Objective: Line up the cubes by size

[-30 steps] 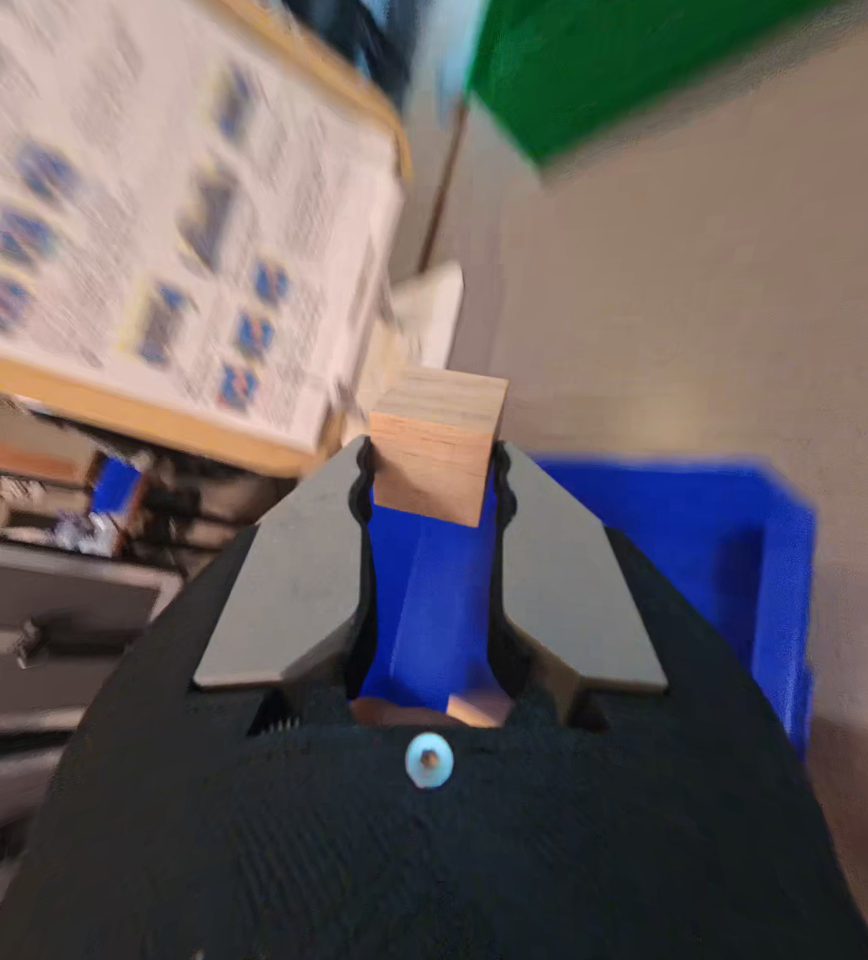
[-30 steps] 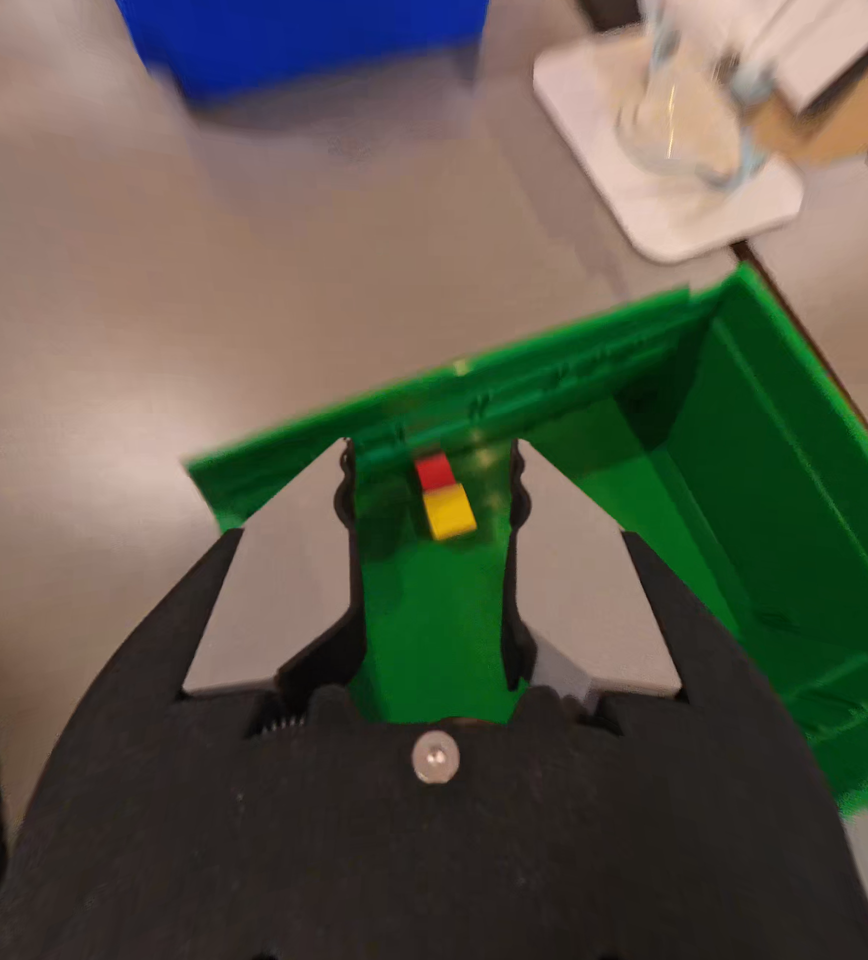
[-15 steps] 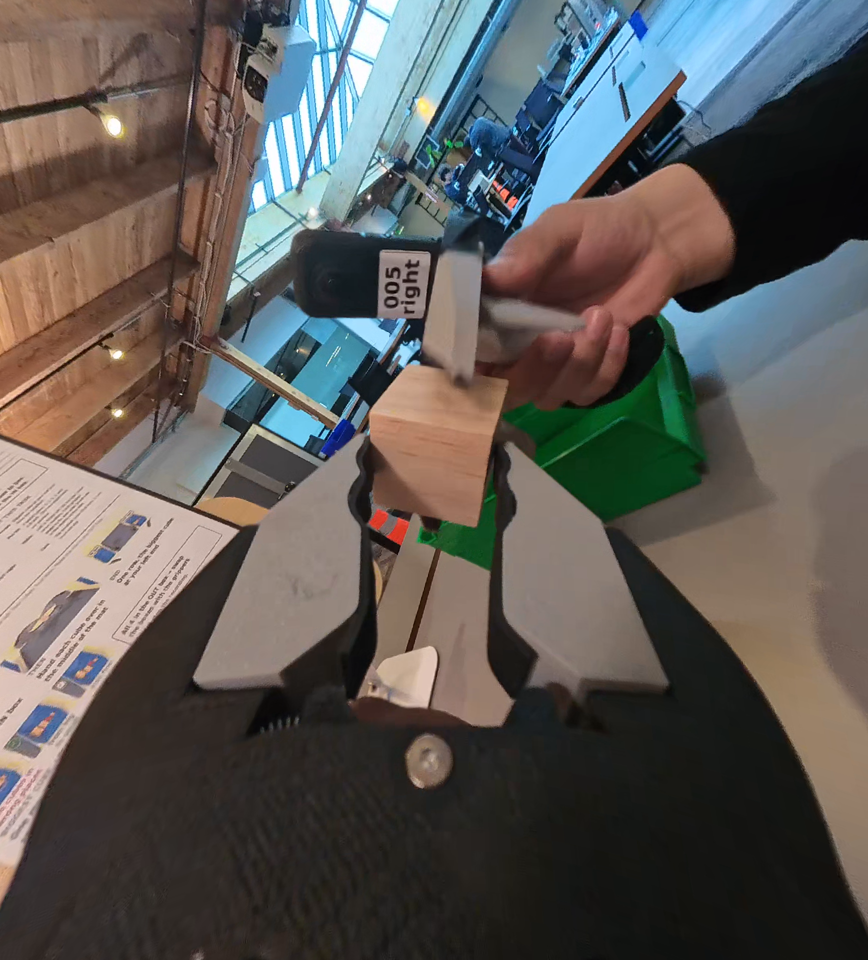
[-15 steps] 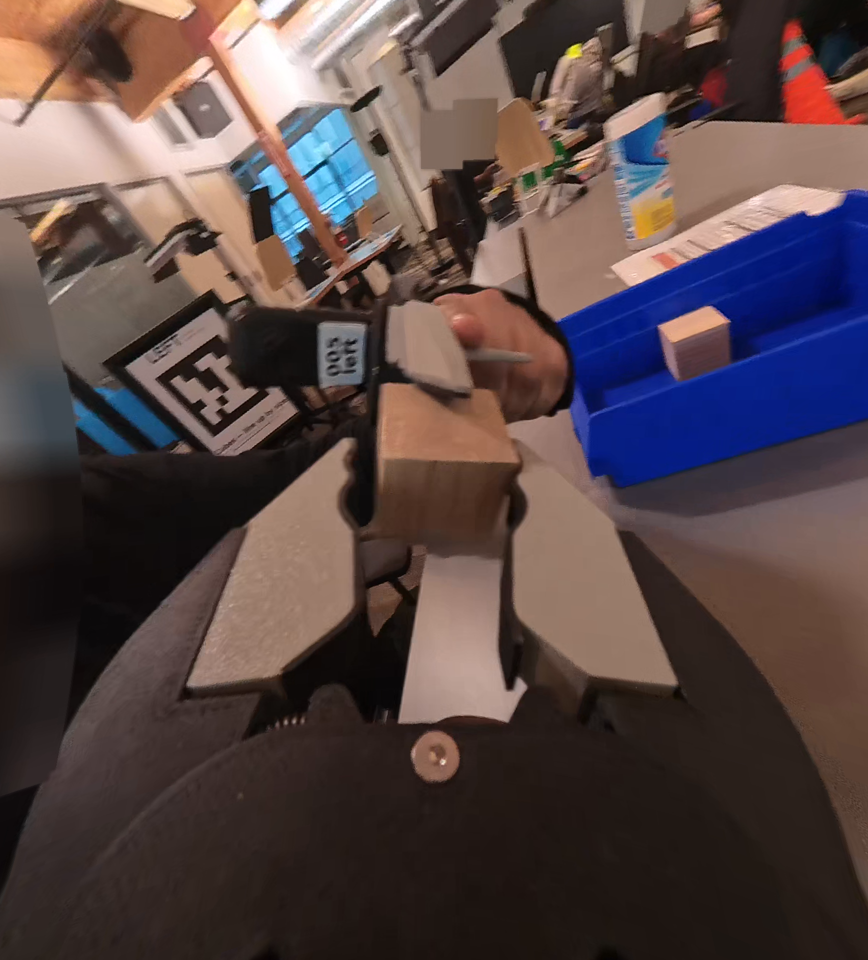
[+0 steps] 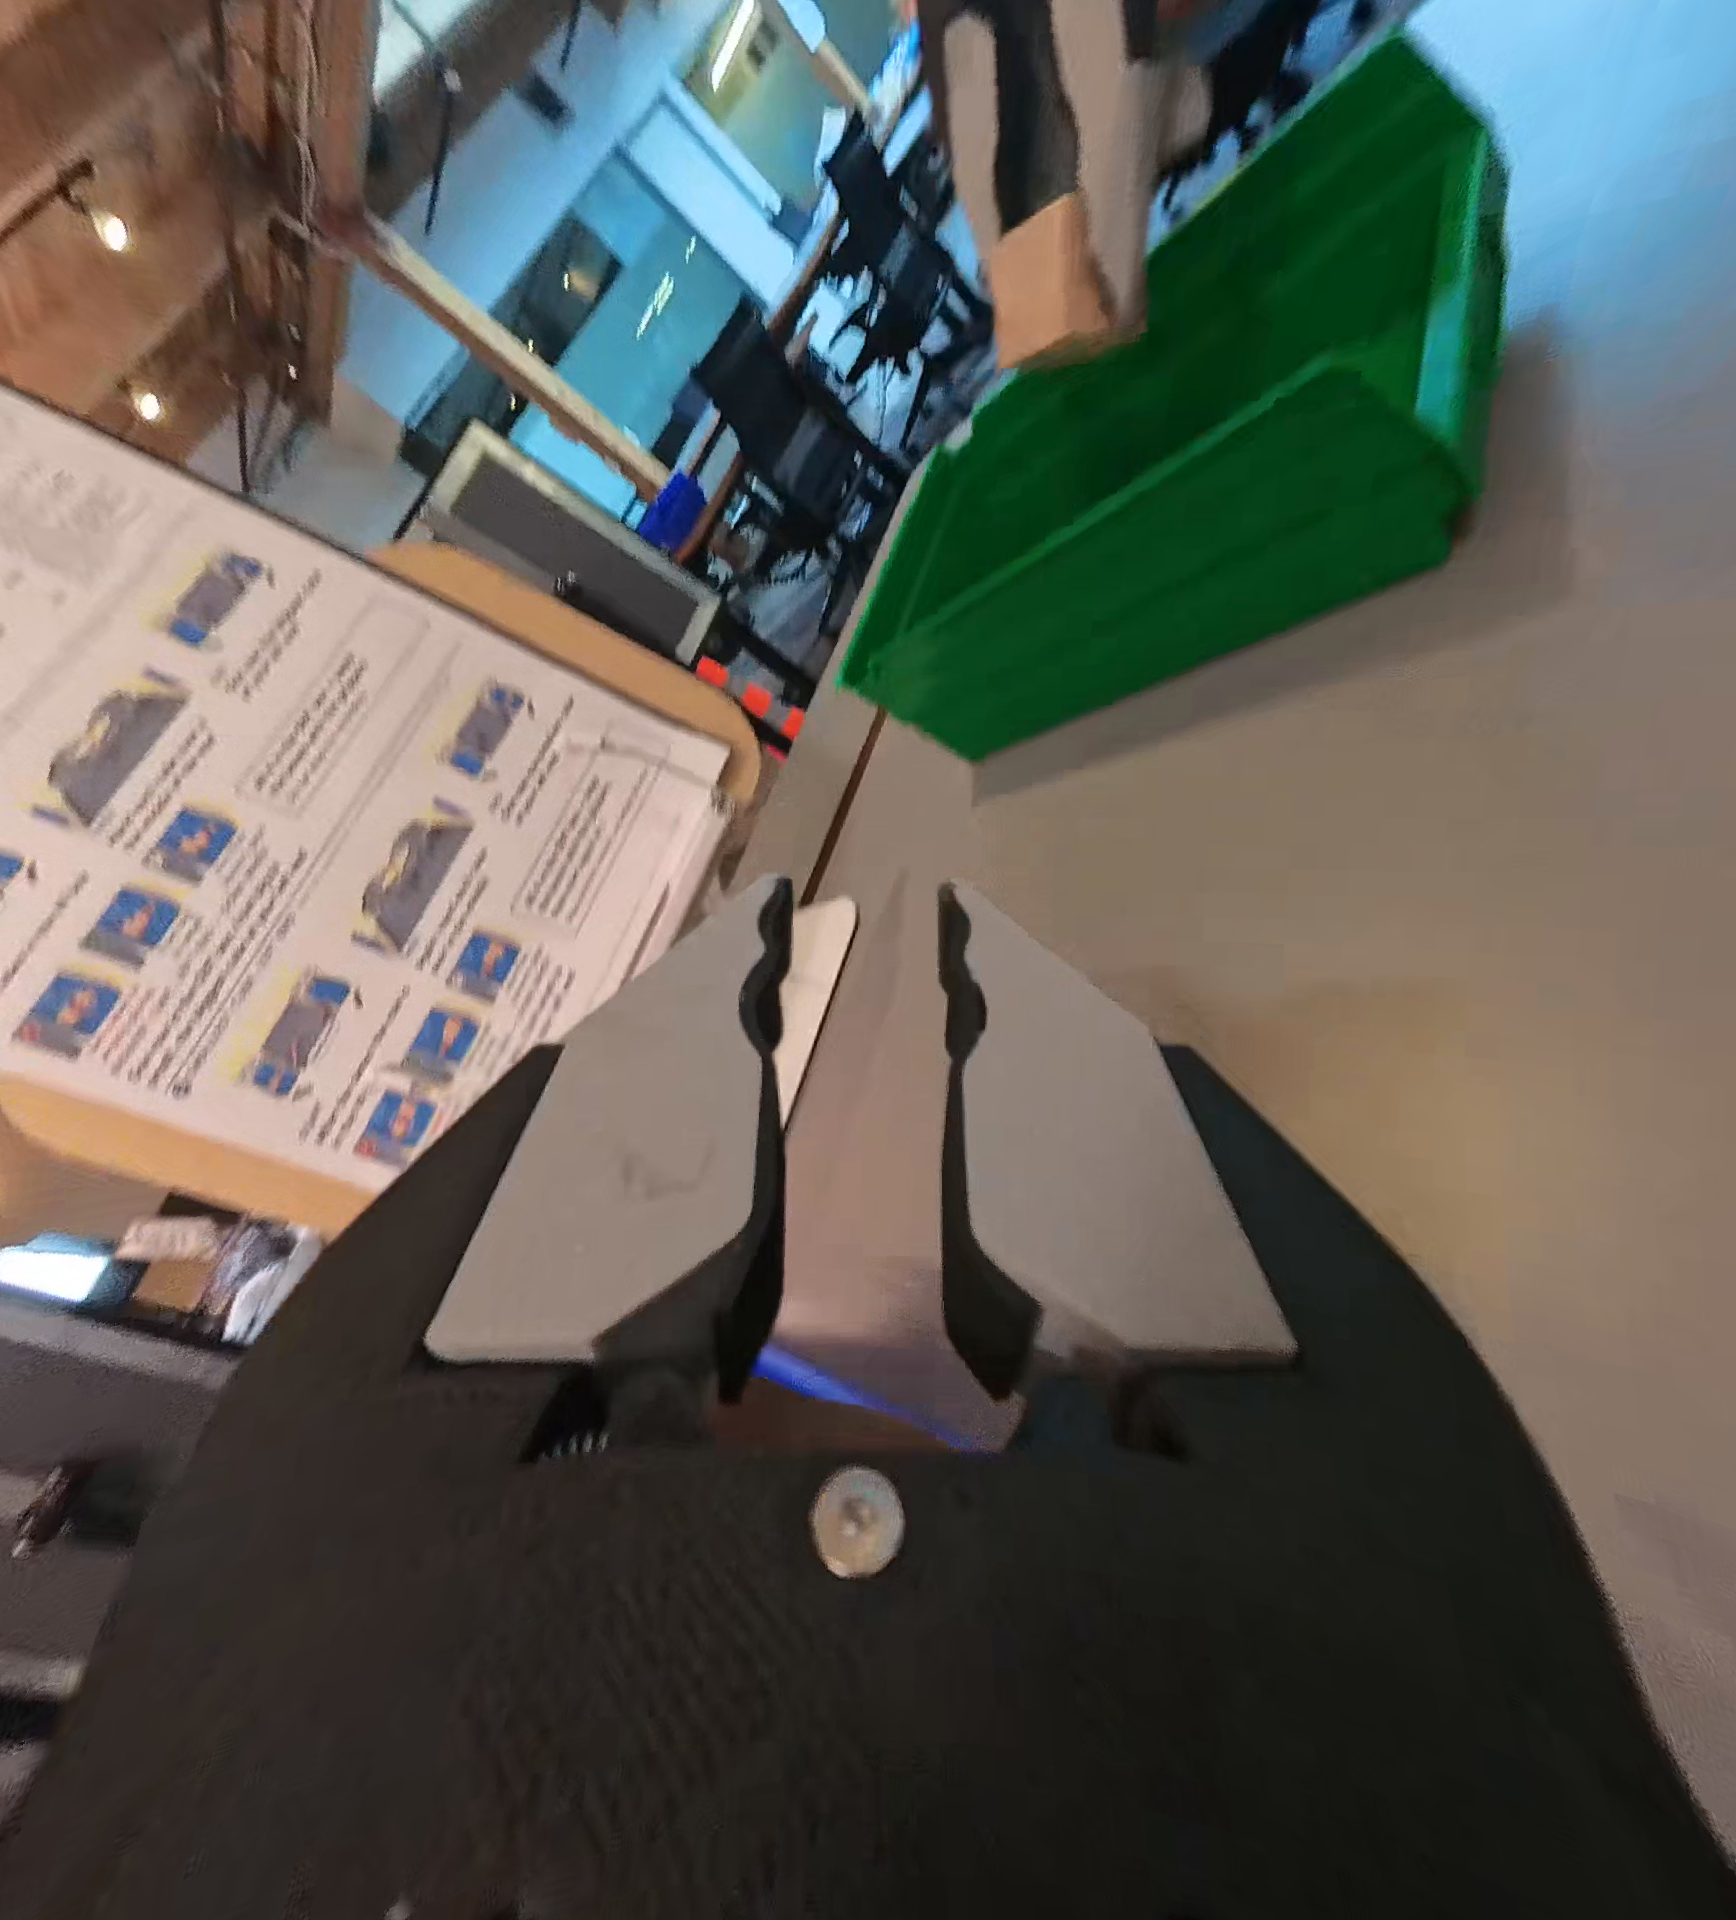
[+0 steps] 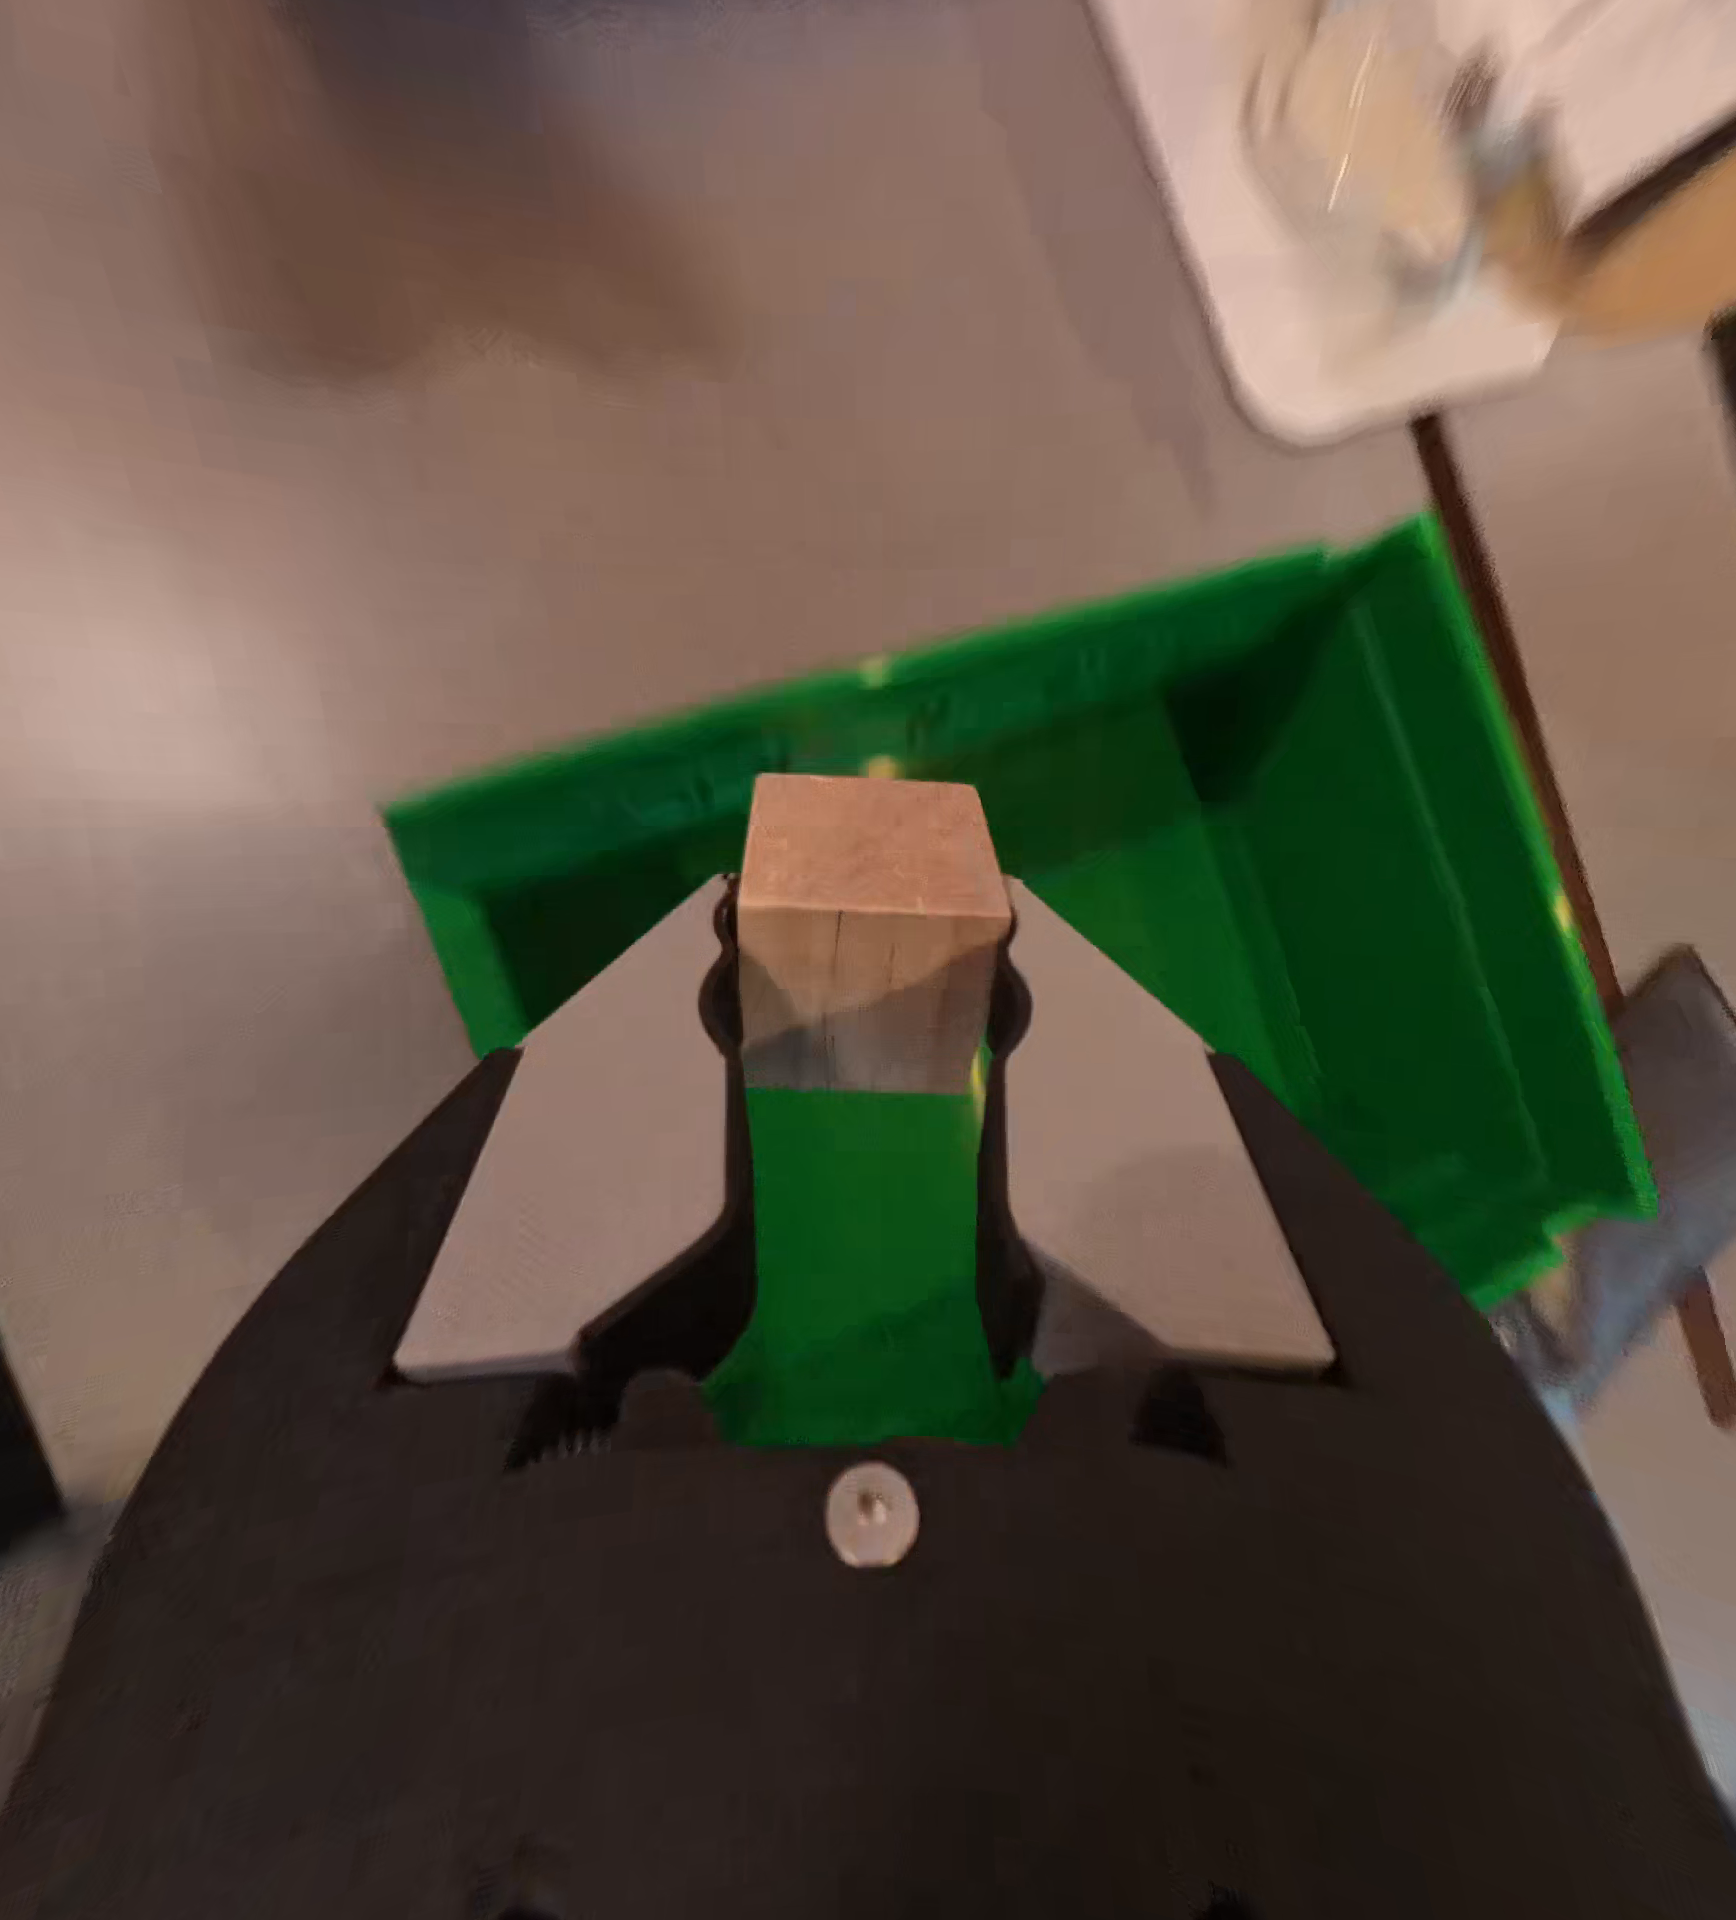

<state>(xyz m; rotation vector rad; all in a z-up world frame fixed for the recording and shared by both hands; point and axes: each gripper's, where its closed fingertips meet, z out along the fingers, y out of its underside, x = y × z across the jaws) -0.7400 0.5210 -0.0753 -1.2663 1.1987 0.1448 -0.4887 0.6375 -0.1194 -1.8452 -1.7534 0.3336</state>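
My right gripper (image 6: 869,906) is shut on a plain wooden cube (image 6: 869,914) and holds it above the open green bin (image 6: 1259,987). The cube hides the part of the bin floor behind it. My left gripper (image 5: 862,909) is open and empty, low over the grey table (image 5: 1415,1039). In the left wrist view the same cube (image 5: 1046,281) shows blurred at the top, between the other gripper's fingers (image 5: 1118,187), over the green bin (image 5: 1186,540).
A printed instruction sheet on a wooden board (image 5: 272,831) stands to the left of my left gripper. A white tray with a clear glass item (image 6: 1363,260) lies beyond the bin. A dark seam (image 6: 1529,727) runs along the bin's right side.
The wooden cube passed from my left gripper to my right one. My left gripper opened and drew back. My right gripper swung with the cube over the green bin.
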